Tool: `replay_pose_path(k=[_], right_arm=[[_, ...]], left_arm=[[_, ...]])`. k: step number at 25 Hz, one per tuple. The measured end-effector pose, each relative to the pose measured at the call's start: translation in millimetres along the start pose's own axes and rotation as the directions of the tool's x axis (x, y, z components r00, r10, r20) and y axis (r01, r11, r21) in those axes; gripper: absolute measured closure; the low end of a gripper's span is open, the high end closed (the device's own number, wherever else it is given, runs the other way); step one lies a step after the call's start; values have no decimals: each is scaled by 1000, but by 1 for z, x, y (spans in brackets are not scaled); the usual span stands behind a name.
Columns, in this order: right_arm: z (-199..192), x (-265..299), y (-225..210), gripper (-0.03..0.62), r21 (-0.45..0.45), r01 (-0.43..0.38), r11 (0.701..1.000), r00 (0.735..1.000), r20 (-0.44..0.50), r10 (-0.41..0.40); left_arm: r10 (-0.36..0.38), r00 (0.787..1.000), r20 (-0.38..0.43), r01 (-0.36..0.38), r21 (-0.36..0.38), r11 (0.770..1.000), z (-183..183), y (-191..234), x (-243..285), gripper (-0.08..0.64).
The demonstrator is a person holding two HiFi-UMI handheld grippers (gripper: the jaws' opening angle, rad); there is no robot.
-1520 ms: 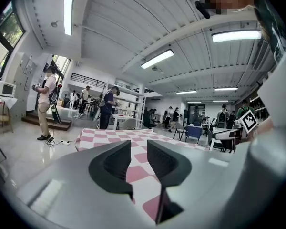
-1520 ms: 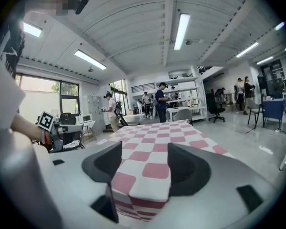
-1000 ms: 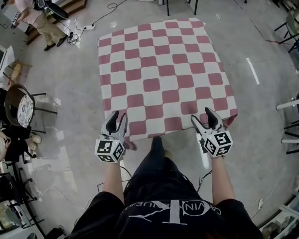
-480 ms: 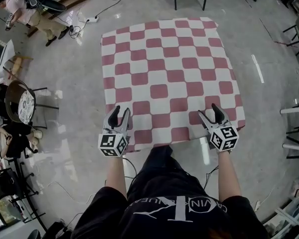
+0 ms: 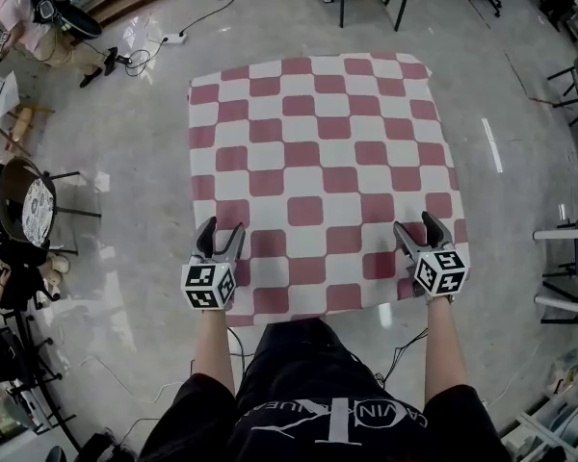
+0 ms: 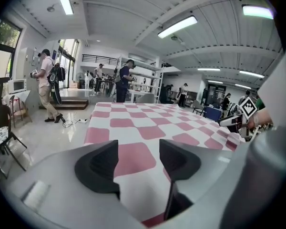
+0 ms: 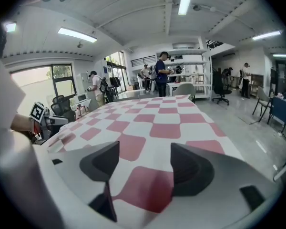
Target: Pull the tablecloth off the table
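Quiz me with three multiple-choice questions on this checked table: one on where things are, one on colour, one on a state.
1. Where are the left gripper and right gripper?
A. Over the near corners of the tablecloth.
B. At its far edge.
C. Down on the floor.
2. Which colours are its checks?
A. Blue and yellow.
B. Red and white.
C. Green and black.
3. How do both grippers' jaws stand?
A. Clamped on cloth.
B. Apart, gripping nothing.
C. Closed on a cup.
Answers: 1 A, the head view shows one over each near corner. 2 B, red and white squares alternate. 3 B, both pairs have just been opening, and only flat cloth shows beneath the gap.
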State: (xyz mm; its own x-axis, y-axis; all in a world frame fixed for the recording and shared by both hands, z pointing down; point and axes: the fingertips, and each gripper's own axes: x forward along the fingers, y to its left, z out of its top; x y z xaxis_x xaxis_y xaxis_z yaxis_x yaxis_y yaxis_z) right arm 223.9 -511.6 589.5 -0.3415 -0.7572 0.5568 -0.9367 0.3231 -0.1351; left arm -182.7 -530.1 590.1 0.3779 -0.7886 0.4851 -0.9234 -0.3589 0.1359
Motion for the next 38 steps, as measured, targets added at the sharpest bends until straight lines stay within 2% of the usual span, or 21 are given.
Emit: replay_pose_path(k=[3, 9, 15, 18, 30, 35, 38], right_arm=[[2, 12, -24, 284, 13, 42, 999, 999, -34, -42], [1, 26, -66, 262, 37, 118, 992, 990, -86, -114], [-12, 30, -91, 242, 43, 176, 983, 970, -176, -166], [-12, 31, -99, 241, 43, 207, 977, 962, -190, -196], [-9, 38, -76, 242, 38, 162, 986, 965, -217, -150], [-10, 43, -62, 245, -16, 145, 989, 957, -250, -144], [-11, 44, -58, 280, -48, 148, 988, 952, -264, -155]], left_arm=[[25, 1000, -18, -25, -29, 999, -1, 10, 11, 287], [21, 998, -63, -24, -44, 999, -8, 15, 23, 263], [82, 993, -86, -82, 6, 997, -11, 27, 21, 249], [93, 992, -90, -94, -5, 996, -11, 30, 25, 239], [22, 979, -201, -20, 14, 1000, -22, 17, 36, 206], [-21, 965, -260, 22, 2, 1000, -27, 9, 41, 184], [-34, 960, -280, 36, 0, 999, -29, 4, 43, 179]])
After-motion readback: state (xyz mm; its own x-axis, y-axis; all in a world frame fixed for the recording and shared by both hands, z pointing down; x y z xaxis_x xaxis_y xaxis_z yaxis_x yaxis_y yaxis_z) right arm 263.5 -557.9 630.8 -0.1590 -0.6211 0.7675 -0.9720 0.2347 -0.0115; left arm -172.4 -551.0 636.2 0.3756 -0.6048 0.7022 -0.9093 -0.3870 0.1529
